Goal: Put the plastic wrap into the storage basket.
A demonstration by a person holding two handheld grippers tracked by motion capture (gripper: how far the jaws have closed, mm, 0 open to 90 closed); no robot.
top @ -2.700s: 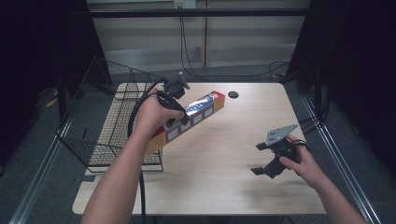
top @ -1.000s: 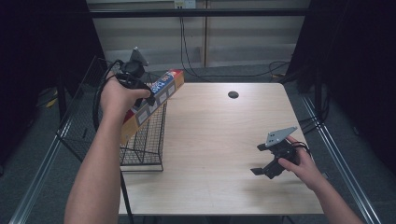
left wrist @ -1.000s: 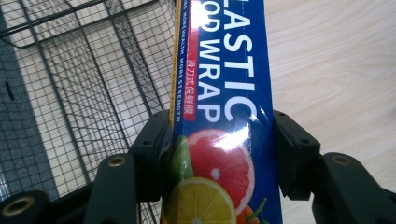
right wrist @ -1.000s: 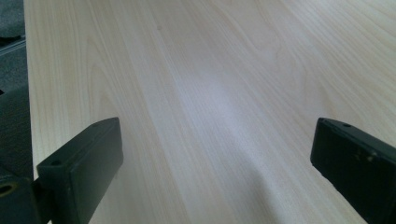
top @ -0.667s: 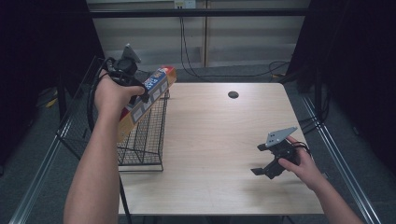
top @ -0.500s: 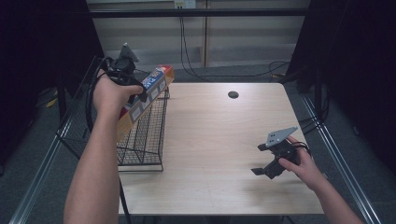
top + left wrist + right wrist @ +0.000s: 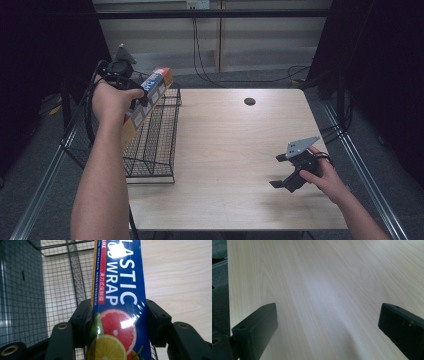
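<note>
High view: I've got the left gripper [image 7: 131,92] pinching the plastic wrap box [image 7: 147,97] mid-length, tilted above the wire basket [image 7: 150,145] at the surface's left edge, ready to lower in. Right gripper [image 7: 295,172] rests spread, near right.

Plastic wrap box [image 7: 120,302] ends cropped.

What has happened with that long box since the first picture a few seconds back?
The left gripper, clamped on the plastic wrap box, lifted it off the table and carried it leftward over the wire basket, where it now hangs tilted. The right gripper stayed open, resting on the table.
</note>
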